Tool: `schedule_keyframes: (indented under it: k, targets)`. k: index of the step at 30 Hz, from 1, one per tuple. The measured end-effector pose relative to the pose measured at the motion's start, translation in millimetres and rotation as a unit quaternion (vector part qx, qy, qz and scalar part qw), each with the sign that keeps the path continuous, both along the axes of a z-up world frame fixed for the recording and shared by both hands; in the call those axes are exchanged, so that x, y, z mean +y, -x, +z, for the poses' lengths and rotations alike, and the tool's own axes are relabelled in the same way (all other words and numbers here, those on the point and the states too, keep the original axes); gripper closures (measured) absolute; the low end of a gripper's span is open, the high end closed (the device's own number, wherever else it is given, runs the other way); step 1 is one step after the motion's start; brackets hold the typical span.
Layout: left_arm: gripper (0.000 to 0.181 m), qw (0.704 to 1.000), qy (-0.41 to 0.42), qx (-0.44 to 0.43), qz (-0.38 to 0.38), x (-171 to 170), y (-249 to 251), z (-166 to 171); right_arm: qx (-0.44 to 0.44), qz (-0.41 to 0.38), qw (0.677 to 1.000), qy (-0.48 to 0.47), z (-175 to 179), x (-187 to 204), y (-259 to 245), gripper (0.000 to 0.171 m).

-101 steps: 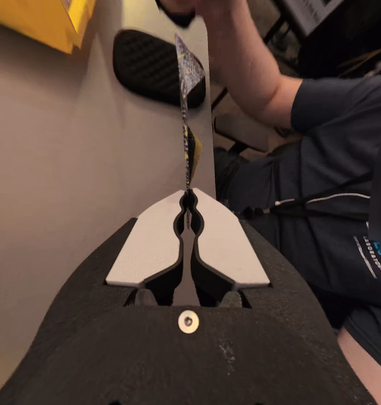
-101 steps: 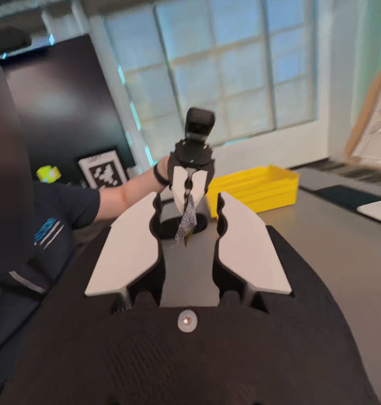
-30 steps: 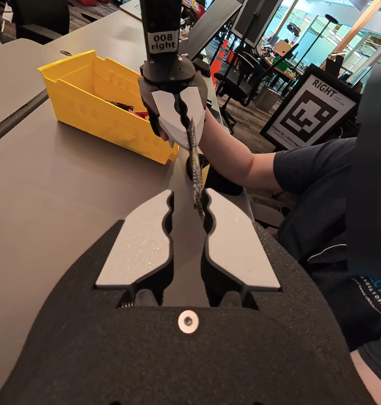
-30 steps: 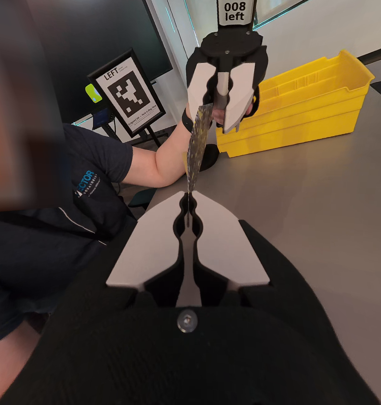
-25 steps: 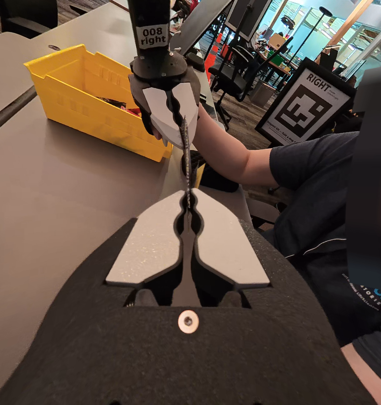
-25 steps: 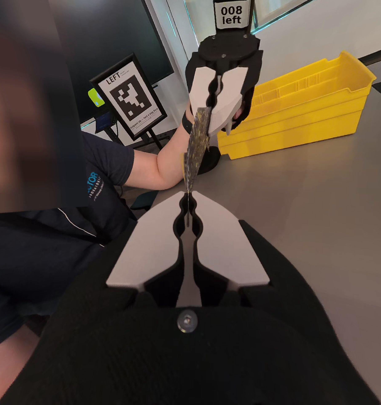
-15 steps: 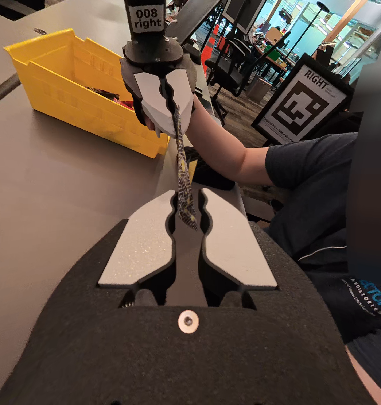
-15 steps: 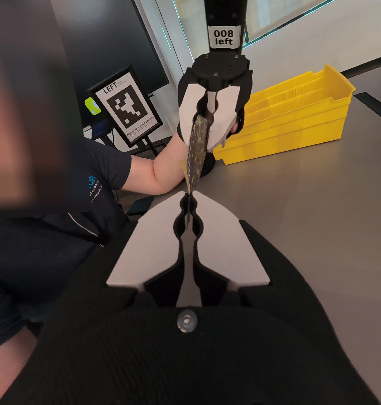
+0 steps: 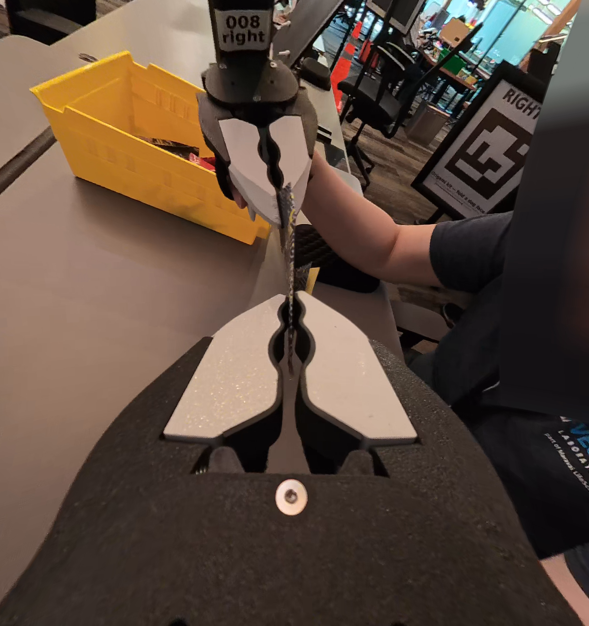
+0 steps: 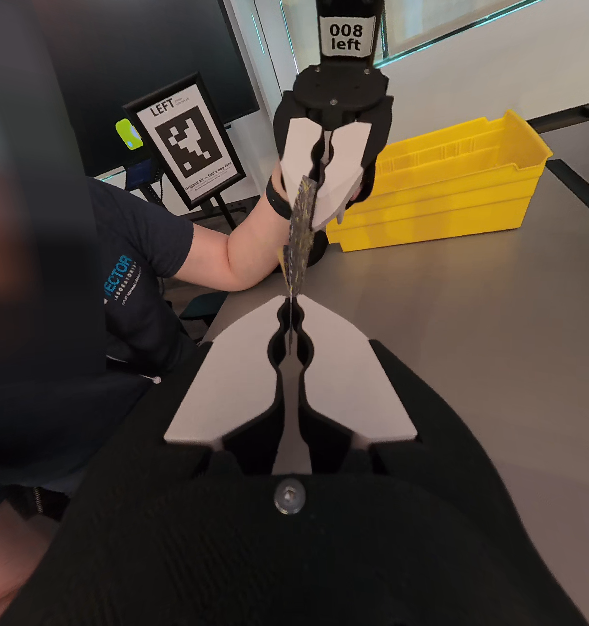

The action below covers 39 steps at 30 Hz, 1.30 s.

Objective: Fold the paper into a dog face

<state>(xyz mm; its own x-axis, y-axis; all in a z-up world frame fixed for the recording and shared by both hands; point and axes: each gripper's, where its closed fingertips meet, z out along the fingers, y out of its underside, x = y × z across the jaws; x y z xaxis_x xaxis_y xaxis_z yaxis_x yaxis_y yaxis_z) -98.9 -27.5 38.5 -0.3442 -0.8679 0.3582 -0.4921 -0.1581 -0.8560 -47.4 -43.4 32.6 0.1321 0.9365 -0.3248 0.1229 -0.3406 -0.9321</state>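
Observation:
A dark patterned paper point(image 9: 290, 250) with yellow and blue marks hangs edge-on in the air between my two grippers, above the grey table point(image 9: 100, 288). My left gripper point(image 9: 290, 299) is shut on its near end. My right gripper point(image 9: 282, 210) faces it from farther off and is shut on the other end. In the right wrist view the paper point(image 10: 301, 237) runs from my right gripper point(image 10: 291, 301), shut on it, up to my left gripper point(image 10: 311, 200). The paper looks folded, with a yellow underside showing at its edge.
A yellow bin point(image 9: 130, 142) with a few paper pieces stands on the table behind the grippers; it also shows in the right wrist view point(image 10: 455, 189). The person's arm point(image 9: 360, 237) and torso are at the table's edge. Framed marker signs point(image 9: 482, 149) stand on the floor. There is about 7 centimeters between the tips of the two grippers.
My left gripper was open around the paper's end and has now shut on it. My right gripper has stayed shut on the paper throughout.

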Motion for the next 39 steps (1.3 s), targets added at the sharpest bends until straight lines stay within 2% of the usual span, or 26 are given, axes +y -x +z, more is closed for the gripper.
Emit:
schedule_keyframes:
  k: [3,9,17,22,33,39]
  targets:
    - [0.181,0.999,-0.030,-0.004,0.023,5,-2,2,0.010,0.004,1.000,-0.001,4,-2,2,0.170]
    - [0.181,0.998,-0.057,-0.022,0.024,-2,-1,11,0.022,0.003,1.000,-0.002,9,-3,0,0.170]
    - [0.172,0.999,-0.040,-0.018,0.012,-5,1,11,0.027,-0.013,0.999,-0.012,16,-1,-7,0.170]
    - [0.181,1.000,-0.007,-0.015,0.000,-8,0,11,0.046,-0.013,0.999,-0.015,24,-4,-9,0.170]
    - [0.181,0.999,-0.031,-0.018,0.013,-6,2,14,0.059,-0.004,0.998,-0.006,24,-5,-7,0.168]
    - [0.181,0.999,-0.024,-0.019,0.015,-5,3,15,0.066,-0.015,0.998,-0.008,24,0,-6,0.156]
